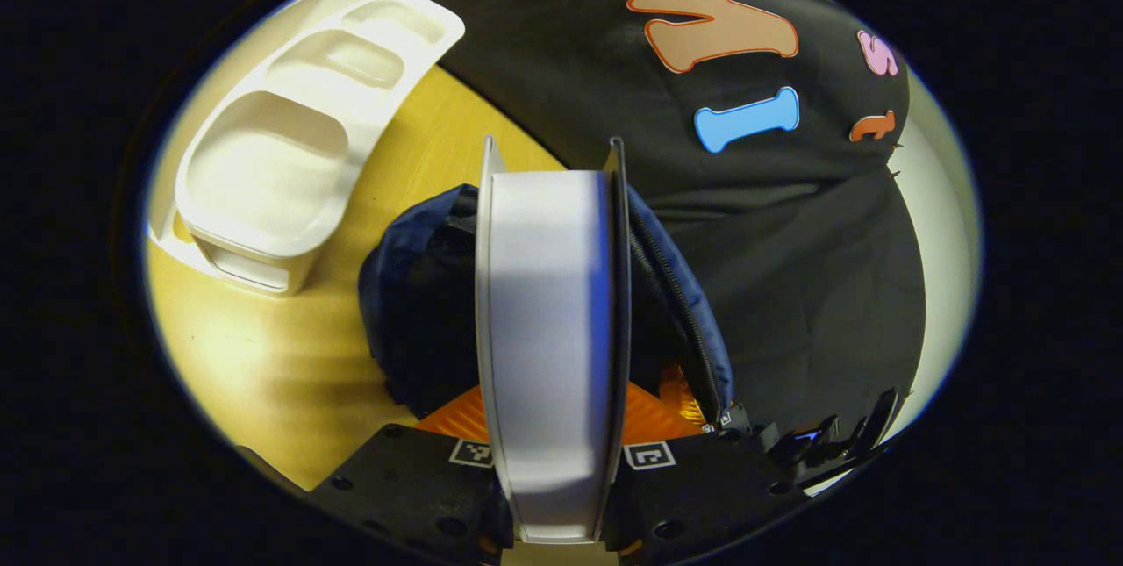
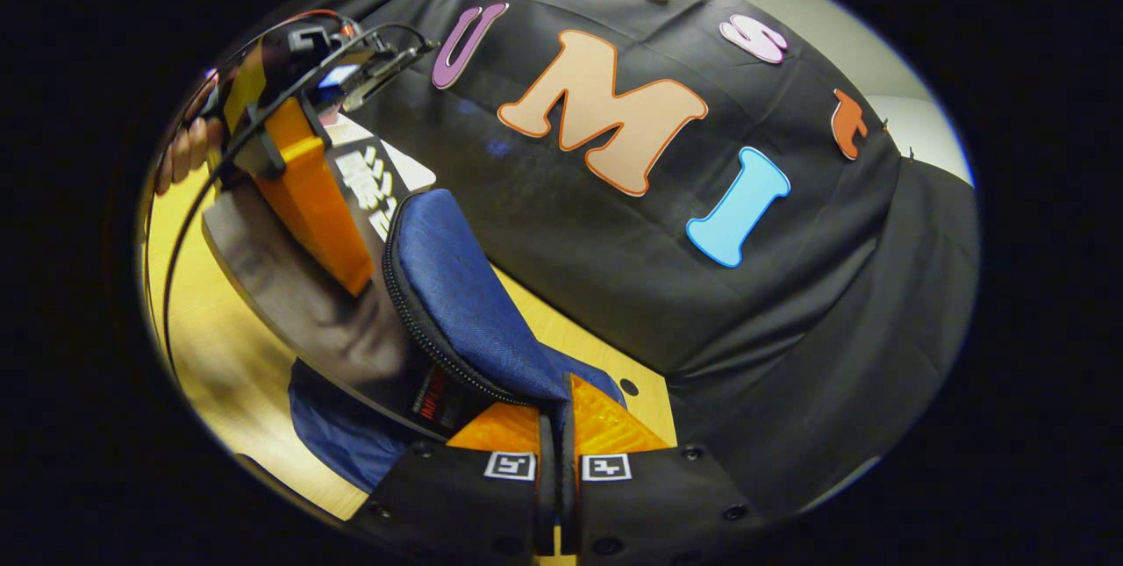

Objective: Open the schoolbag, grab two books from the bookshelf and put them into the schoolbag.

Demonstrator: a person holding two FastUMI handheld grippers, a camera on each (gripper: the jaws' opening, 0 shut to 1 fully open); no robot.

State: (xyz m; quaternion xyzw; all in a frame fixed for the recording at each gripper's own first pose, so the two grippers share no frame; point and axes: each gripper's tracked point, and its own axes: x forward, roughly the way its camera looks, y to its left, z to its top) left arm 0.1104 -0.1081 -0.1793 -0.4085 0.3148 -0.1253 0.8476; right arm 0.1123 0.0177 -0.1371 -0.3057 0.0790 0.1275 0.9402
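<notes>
Now the left hand-held gripper [image 1: 551,426] clamps a white book [image 1: 548,329] upright over the open blue schoolbag [image 1: 412,303] on the counter [image 1: 263,355], while the right hand-held gripper [image 2: 554,452] pinches the schoolbag's flap [image 2: 465,303].

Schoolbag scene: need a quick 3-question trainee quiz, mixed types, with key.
1. True or false: the left gripper holds a book upright, page edge facing its camera, over the open schoolbag.
2. What does the right gripper pinch?
A. the white tray
B. the blue flap of the schoolbag, by its zipper edge
C. a book
3. Fill in: the white tray stands on the ____ wooden table, apart from the schoolbag.

Key: 1 true; 2 B; 3 yellow
</notes>
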